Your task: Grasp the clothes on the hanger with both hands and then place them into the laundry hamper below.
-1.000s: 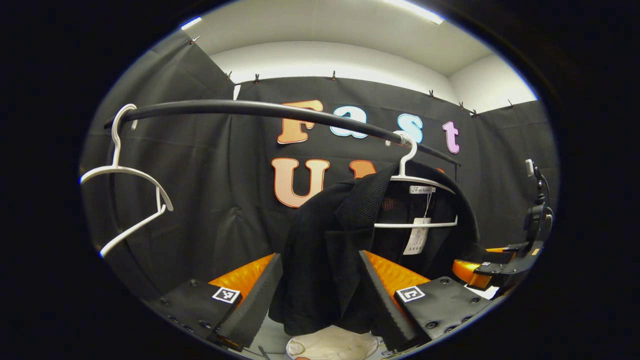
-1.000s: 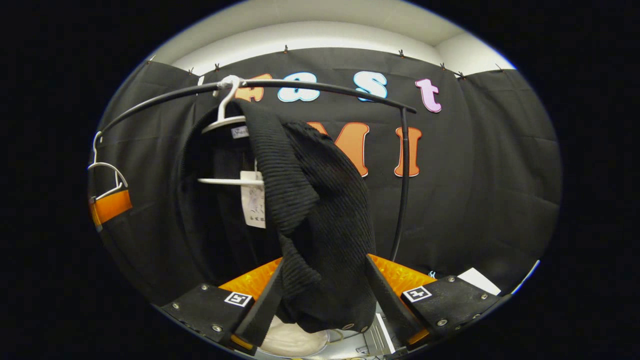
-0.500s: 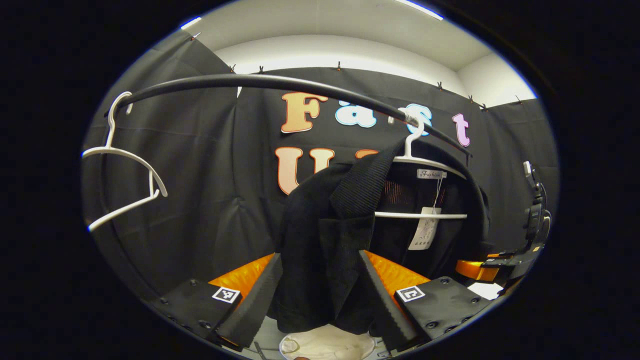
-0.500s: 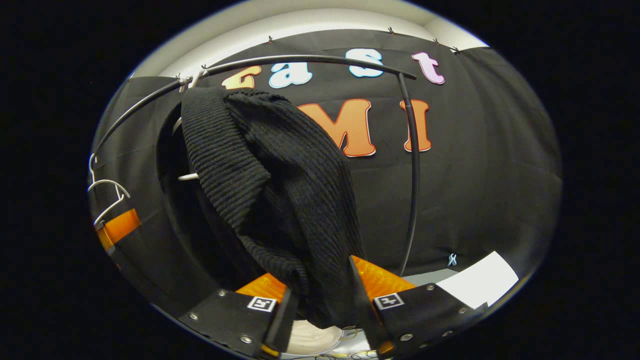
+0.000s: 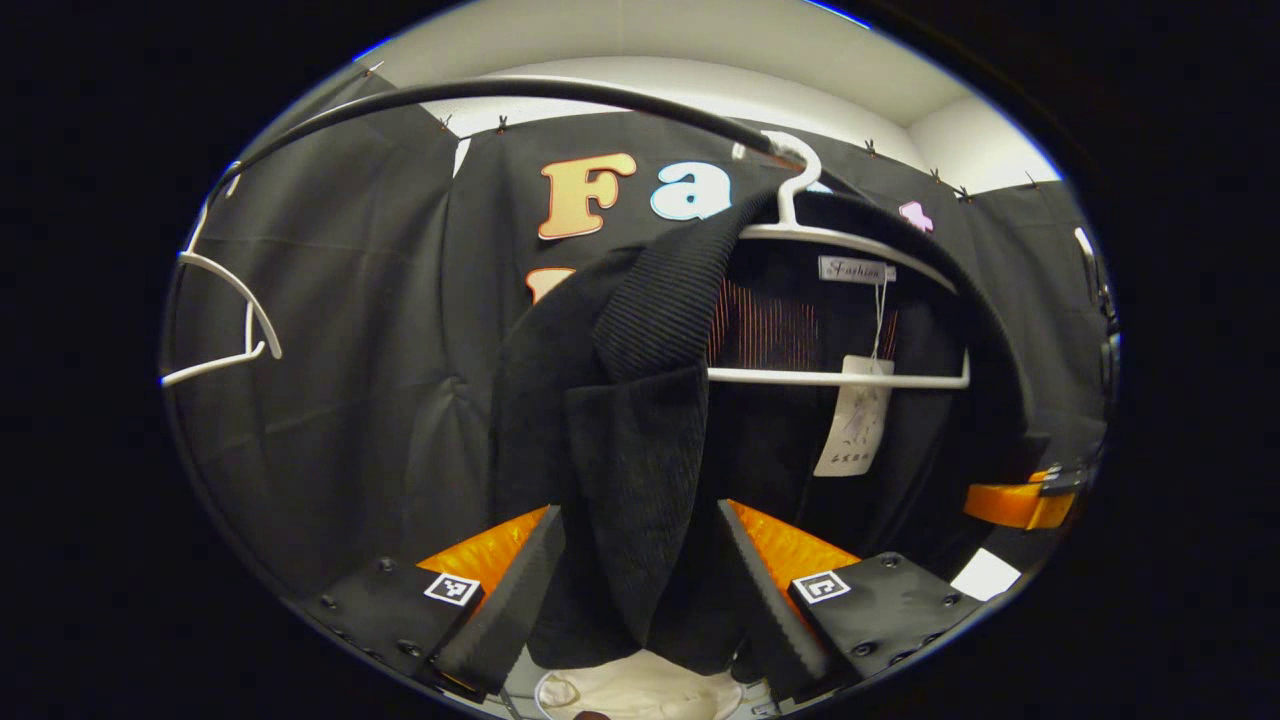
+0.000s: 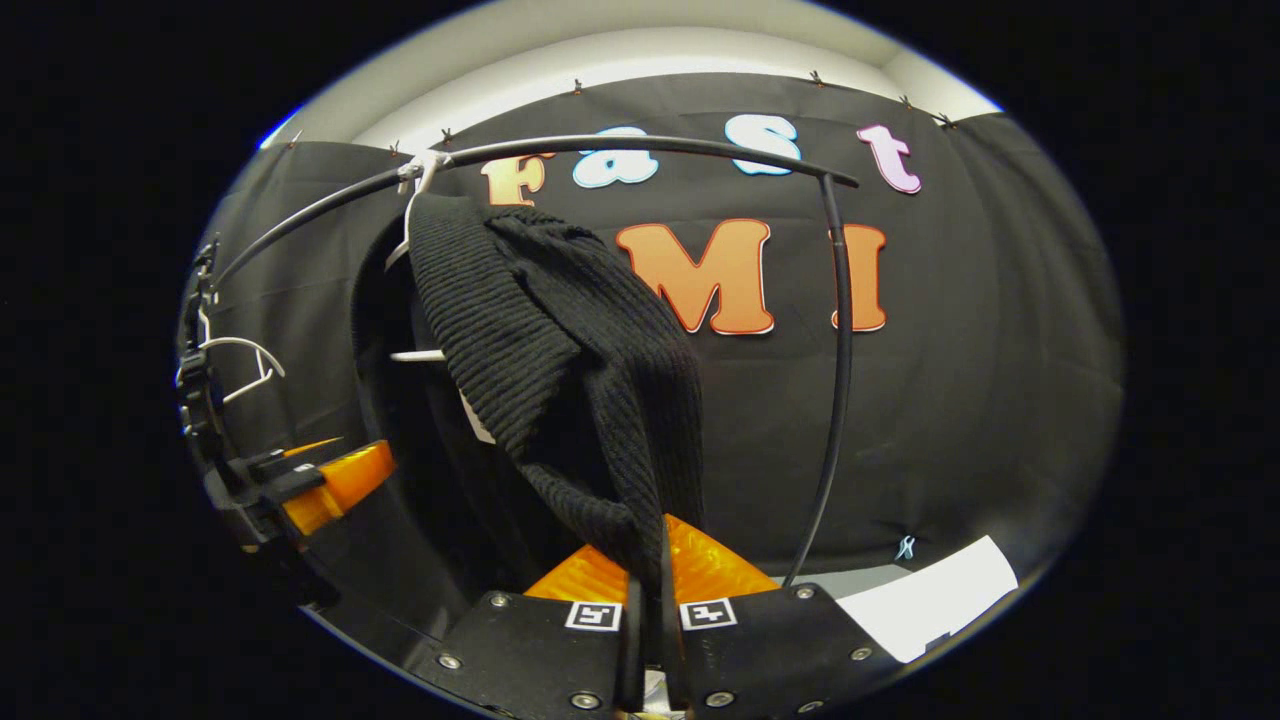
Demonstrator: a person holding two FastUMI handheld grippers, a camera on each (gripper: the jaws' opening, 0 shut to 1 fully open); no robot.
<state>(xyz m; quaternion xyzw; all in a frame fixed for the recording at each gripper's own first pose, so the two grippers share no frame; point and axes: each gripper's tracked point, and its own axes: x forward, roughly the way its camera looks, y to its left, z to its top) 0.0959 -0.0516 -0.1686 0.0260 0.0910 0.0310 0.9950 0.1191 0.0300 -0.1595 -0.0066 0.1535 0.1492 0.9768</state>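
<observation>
If you pull down now, the black knit cardigan (image 6: 560,360) may drag its white hanger (image 5: 840,300) off the rail (image 6: 640,150), because your left gripper (image 5: 640,600) stands wide around the left front panel, not pinching. Your right gripper (image 6: 648,640) is level, clamped on the right hem. The hamper (image 5: 640,692) sits below.

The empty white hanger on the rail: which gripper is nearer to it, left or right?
Left. The left gripper, open around the black garment, sits on the side of the empty white hanger. The right gripper, shut on the garment's far edge, is farther away.
</observation>
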